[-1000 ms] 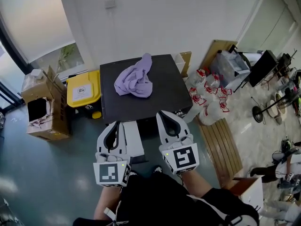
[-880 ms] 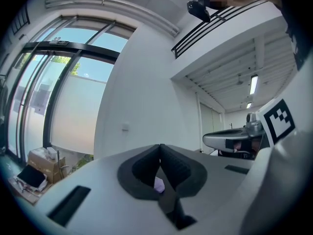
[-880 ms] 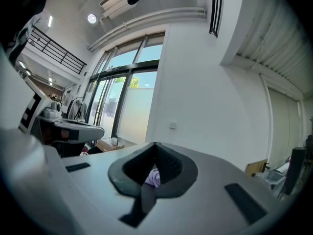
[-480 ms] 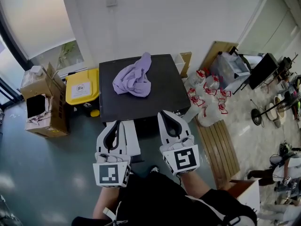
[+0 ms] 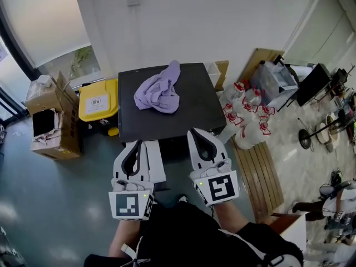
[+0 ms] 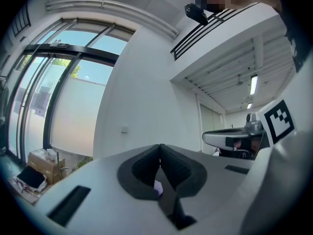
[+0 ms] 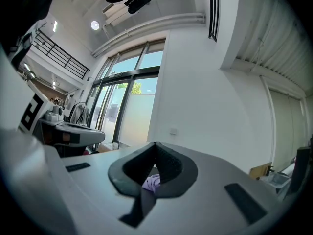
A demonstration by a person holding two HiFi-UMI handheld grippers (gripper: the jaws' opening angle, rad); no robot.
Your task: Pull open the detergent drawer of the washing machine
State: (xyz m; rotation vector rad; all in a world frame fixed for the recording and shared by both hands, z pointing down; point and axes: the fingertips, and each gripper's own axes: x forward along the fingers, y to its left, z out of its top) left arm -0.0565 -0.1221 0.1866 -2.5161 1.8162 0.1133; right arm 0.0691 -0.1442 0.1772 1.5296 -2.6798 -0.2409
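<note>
The washing machine point(image 5: 167, 124) shows from above as a black top with a crumpled purple cloth point(image 5: 160, 90) on it. A white oblong part point(image 5: 156, 161) juts out at its front; I cannot tell whether this is the drawer. My left gripper point(image 5: 136, 144) hovers level before the front edge, beside that white part, shut and empty. My right gripper point(image 5: 195, 132) is level at the front edge further right, also shut and empty. In the left gripper view the left gripper point(image 6: 160, 146) has its pads pressed together, as does the right gripper point(image 7: 155, 144) in its own view, with the purple cloth point(image 7: 152, 181) showing through.
A yellow bin point(image 5: 98, 105) and a cardboard box point(image 5: 50, 124) stand left of the machine. White bags with red print point(image 5: 245, 115) and a slatted wooden board point(image 5: 258, 171) lie to the right. A white wall with a socket point(image 5: 133, 0) is behind.
</note>
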